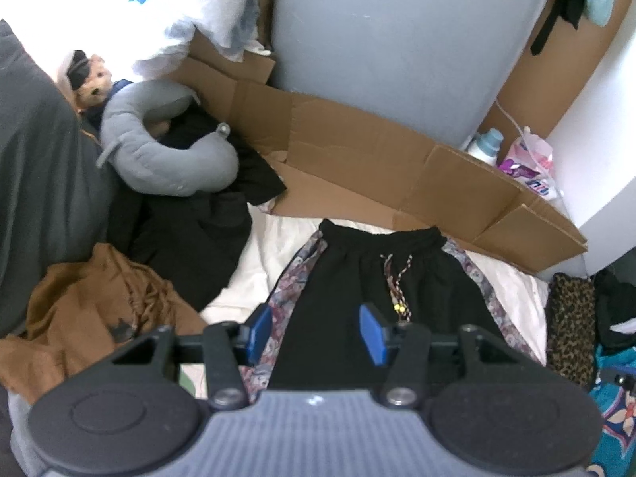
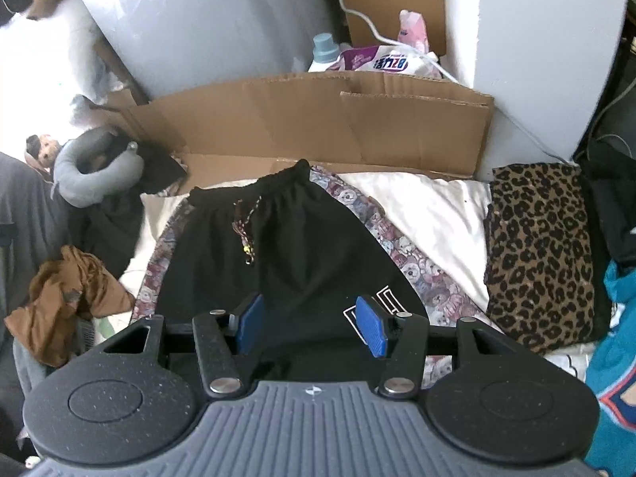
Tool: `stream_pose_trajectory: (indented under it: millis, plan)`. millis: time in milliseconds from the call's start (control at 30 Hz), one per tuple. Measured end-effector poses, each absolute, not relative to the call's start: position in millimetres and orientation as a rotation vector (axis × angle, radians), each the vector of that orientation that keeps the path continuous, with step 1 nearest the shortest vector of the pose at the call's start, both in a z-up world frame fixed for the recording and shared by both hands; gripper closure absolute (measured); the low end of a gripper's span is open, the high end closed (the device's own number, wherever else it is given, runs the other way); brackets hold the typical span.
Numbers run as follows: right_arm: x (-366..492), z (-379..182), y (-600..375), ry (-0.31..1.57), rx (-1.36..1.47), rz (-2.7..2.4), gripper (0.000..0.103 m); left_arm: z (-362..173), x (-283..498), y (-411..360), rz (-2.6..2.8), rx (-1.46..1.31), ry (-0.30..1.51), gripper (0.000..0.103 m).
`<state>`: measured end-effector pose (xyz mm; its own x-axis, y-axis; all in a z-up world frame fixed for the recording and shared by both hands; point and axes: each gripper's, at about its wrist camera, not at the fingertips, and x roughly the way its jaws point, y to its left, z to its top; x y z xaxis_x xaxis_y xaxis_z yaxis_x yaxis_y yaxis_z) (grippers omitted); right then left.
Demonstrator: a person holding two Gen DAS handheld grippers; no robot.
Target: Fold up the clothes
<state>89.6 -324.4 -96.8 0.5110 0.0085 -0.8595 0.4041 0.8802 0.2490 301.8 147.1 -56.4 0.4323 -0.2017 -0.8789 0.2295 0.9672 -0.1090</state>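
White bedding [image 2: 429, 206] below flattened cardboard [image 2: 318, 119], grey wall [image 2: 198, 20].

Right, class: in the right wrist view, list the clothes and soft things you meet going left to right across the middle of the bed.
Crumpled brown garment → black drawstring shorts with bear-print side stripes → folded leopard-print fabric → teal patterned cloth.

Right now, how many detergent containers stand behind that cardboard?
2: a white bottle with a blue-grey cap and, to its right, a purple-and-white refill pouch, both behind the cardboard. More may be hidden behind it.
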Motion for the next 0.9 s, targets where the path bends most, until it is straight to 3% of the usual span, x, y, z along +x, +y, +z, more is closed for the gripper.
stream_pose_trajectory:
  millis: [167, 267, 900]
  plan:
    - [126.5, -121.0, -324.6, 1.040, 0.375, -0.212, 0.044, -92.0, 324.6, 138.9, -0.246, -0.010, 1.084, 0.050]
    - [145.7, -139.1, -324.9, 1.025, 0.324, -0.199, 0.041, -117.2, 336.2, 133.5, -0.248, -0.028, 1.067, 0.043]
    - [180.9, -308.6, -365.7, 0.997, 0.269, -0.129, 0.040, -291.6, 387.9, 92.8, -0.304, -0.016, 1.081, 0.044]
